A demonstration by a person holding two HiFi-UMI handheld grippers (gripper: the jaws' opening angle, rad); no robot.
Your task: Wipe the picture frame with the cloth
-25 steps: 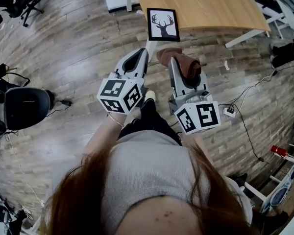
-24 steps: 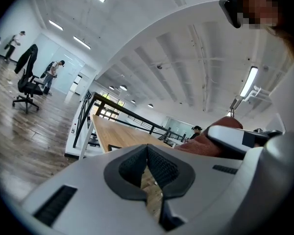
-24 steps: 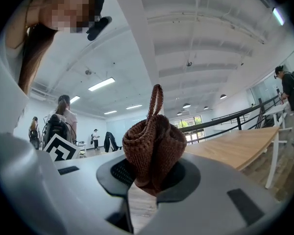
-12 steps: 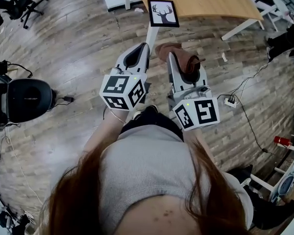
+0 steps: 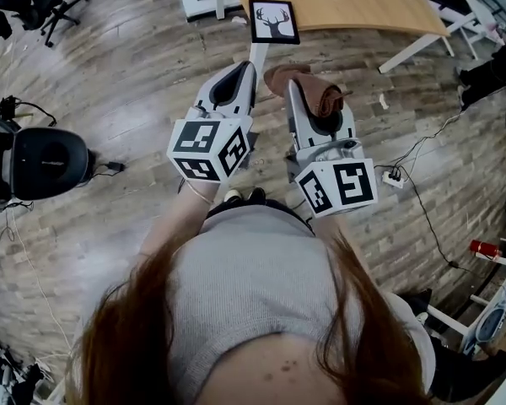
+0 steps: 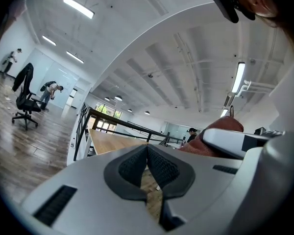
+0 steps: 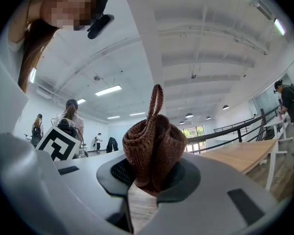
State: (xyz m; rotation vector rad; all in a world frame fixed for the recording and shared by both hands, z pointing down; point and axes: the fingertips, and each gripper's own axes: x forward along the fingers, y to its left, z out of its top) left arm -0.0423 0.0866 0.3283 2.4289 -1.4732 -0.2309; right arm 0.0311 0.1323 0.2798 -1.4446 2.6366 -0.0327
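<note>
Here, cloth [image 7: 154,151] clamped in right tool [image 7: 152,176], picture frame [image 5: 274,21] beyond

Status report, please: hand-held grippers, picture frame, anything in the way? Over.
Left hand-held gripper shut, empty. Right hand-held gripper shut on cloth. Picture frame at near edge of table, cloth not touching it. No obstacle seen.

We log long reddish-brown hair [image 5: 126,344], grey top [image 5: 253,285], pale grey left gripper [image 6: 147,151] and right gripper [image 7: 149,180], black-and-white marker cubes [image 5: 209,148].
</note>
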